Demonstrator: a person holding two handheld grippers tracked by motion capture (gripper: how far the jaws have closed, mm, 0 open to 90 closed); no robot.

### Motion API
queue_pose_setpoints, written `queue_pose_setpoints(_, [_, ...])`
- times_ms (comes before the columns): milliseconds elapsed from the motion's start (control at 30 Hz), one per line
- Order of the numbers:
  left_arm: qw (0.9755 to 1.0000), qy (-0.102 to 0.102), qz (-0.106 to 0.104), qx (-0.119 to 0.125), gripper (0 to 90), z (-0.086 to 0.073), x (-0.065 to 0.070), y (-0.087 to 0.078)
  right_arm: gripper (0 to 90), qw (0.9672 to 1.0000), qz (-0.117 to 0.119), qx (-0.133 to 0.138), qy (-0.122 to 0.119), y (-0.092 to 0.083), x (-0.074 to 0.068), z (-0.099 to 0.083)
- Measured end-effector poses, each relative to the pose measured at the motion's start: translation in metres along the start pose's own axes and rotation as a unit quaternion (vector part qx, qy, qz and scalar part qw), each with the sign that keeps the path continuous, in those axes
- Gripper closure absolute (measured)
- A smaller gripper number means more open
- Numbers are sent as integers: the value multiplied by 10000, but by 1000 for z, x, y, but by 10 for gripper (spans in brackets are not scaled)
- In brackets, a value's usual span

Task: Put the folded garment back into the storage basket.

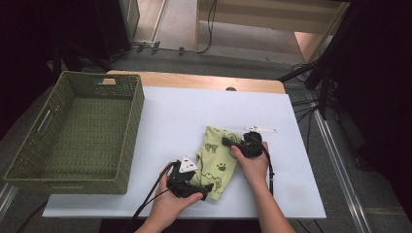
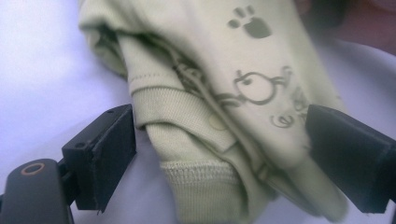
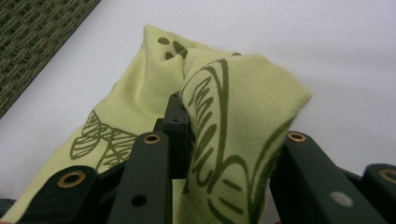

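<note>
**Folded green garment near the front edge of the table, one gripper on each end**

Surroundings: a green woven basket (image 1: 73, 131) sits at the left edge of the white table (image 1: 184, 111), hanging partly over that side, well apart from the work. A small white strip (image 1: 260, 129) lies on the table just beyond the right gripper. Nothing stands between the garment and the basket.

Item: a light green garment (image 1: 216, 160), folded into a narrow bundle, lies toward the front edge of the table, right of centre. Dark printed motifs: paw prints, leaf-like outlines, a small round creature. The left gripper view shows ribbed hems and stitched edges (image 2: 201, 172) stacked in layers at the near end.

Left gripper (image 1: 187, 187): at the near end of the bundle. Jaws stand wide apart on either side of the fabric; the pads do not press on it.

Right gripper (image 1: 243, 143): at the far end. The right gripper view shows a fold of cloth (image 3: 233, 121) pinched between the jaws and raised off the table, its free edge drooping over to one side.
</note>
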State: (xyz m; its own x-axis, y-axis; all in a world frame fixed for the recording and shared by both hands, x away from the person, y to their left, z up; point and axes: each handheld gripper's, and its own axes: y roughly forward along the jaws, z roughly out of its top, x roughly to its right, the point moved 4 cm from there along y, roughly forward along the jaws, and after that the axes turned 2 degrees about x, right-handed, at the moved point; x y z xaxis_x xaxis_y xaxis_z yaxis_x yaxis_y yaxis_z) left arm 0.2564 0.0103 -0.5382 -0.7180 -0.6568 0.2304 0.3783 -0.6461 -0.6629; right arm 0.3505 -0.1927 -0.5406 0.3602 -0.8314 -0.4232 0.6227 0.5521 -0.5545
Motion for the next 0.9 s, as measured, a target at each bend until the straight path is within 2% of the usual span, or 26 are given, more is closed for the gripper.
queue_pose_setpoints(33, [9999, 16, 107, 17, 109, 0, 1, 1, 662, 10000, 12, 18, -7, -1, 1, 0])
queue_pose_setpoints(67, [9999, 16, 107, 17, 115, 0, 1, 1, 662, 10000, 3, 32, -34, -1, 2, -1])
queue_pose_setpoints(167, [9990, 224, 382, -40, 117, -1, 7, 5, 662, 9999, -12, 56, -136, -2, -1, 0])
queue_pose_setpoints(300, [9972, 432, 602, -74, 162, -2, 14, 8, 662, 9996, -1, 110, -267, -1, -5, 1])
queue_pose_setpoints(400, [9971, 598, 472, -96, 296, -1, 19, 7, 662, 9994, 55, 124, -308, 0, -7, 3])
queue_pose_setpoints(533, [9976, 601, 354, 16, 401, -2, 18, 7, 662, 9990, 97, 131, -407, 0, -12, 6])
queue_pose_setpoints(600, [9978, 631, 199, 47, 502, -3, 20, 6, 662, 9986, 131, 158, -477, -1, -14, 8])
queue_pose_setpoints(667, [9974, 681, 213, 81, 595, -3, 21, 5, 663, 9984, 160, 159, -521, -2, -16, 8])
queue_pose_setpoints(700, [9968, 736, 240, 175, 619, -3, 22, 4, 663, 9976, 181, 156, -643, -3, -19, 8])
queue_pose_setpoints(900, [9961, 773, 123, 413, 657, -2, 19, -3, 664, 9974, 174, 153, -681, -5, -21, 12])
